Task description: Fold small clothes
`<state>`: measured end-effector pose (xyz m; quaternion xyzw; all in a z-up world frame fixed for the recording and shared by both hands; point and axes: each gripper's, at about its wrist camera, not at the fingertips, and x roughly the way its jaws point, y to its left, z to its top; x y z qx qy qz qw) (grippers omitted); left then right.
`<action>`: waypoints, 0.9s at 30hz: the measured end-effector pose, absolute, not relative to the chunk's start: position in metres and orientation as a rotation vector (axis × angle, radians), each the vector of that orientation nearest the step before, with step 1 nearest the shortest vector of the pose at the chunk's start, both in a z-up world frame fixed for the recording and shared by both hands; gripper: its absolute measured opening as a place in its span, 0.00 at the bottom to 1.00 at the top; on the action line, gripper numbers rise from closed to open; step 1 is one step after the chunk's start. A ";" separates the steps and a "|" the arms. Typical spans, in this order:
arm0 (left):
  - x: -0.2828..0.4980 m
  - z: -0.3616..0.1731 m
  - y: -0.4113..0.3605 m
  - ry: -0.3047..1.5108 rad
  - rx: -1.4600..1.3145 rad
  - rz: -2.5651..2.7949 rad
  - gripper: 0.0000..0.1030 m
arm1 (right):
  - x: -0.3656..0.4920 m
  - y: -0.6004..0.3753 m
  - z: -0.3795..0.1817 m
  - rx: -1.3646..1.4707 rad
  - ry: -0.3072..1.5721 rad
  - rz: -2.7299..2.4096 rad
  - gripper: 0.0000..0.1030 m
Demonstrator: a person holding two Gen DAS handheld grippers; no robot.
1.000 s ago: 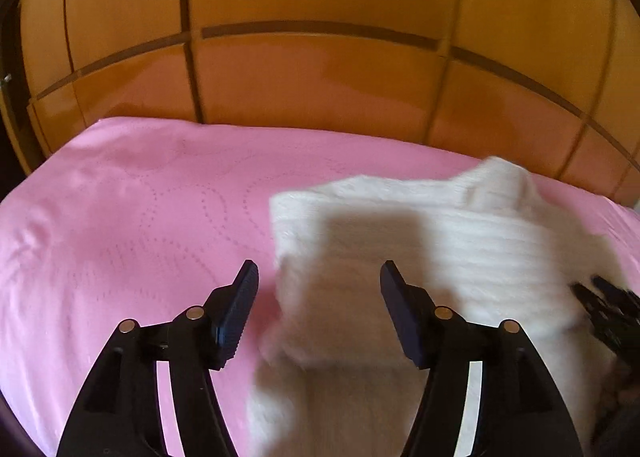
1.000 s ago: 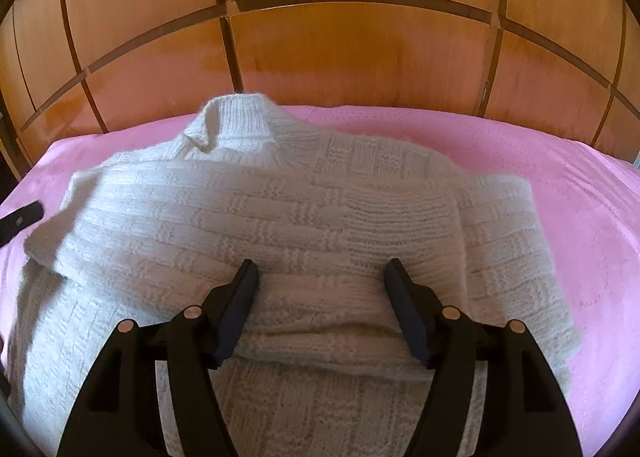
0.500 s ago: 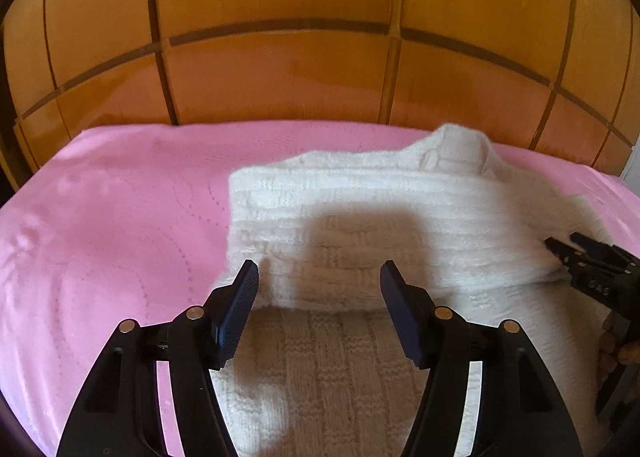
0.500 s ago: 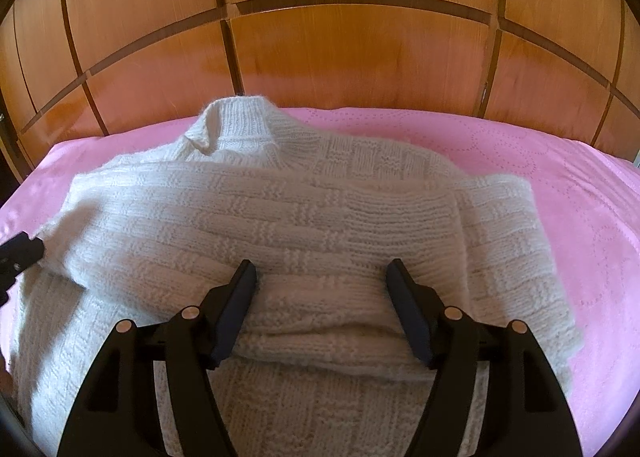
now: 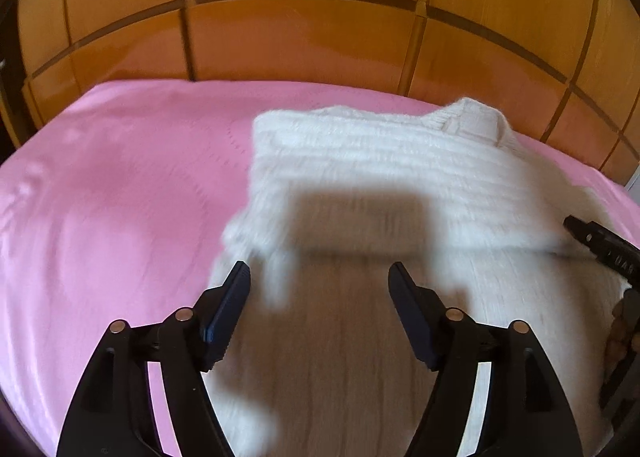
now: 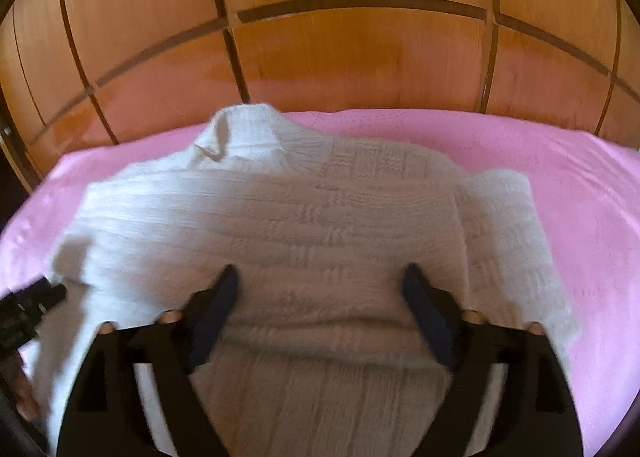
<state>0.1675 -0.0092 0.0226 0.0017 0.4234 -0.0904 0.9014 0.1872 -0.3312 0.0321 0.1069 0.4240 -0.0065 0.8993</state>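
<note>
Folding the cream knitted sweater point(image 6: 304, 241) is partly done, judging from how it lies: it sits across the middle of the pink bedsheet point(image 6: 560, 185), collar toward the wooden headboard point(image 6: 344, 57) at the top of the frame, with both sleeves laid across the chest. In the right wrist view the right gripper point(image 6: 320, 285) hovers over the lower centre of the garment, jaws spread wide with nothing between them. In the left wrist view the left gripper point(image 5: 320, 289) is likewise spread and empty, low in the frame over the sweater's point(image 5: 384, 197) left edge, where a loose fringe of knit hangs blurred near its left finger.

The next step looks like bringing the hem up toward the collar. To do it well, each gripper should take the bottom edge near one corner, pinching both layers of knit rather than only the top one, since loose wool stretches and sags. Lifting both corners evenly and laying them level with the shoulders would keep the sleeves from sliding out. The hem itself lies below the frame in both views, so its exact state cannot be told.
</note>
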 end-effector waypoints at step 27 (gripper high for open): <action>-0.022 0.000 0.078 1.092 -0.074 -0.395 0.16 | -0.058 -0.354 0.015 0.418 1.225 0.122 0.11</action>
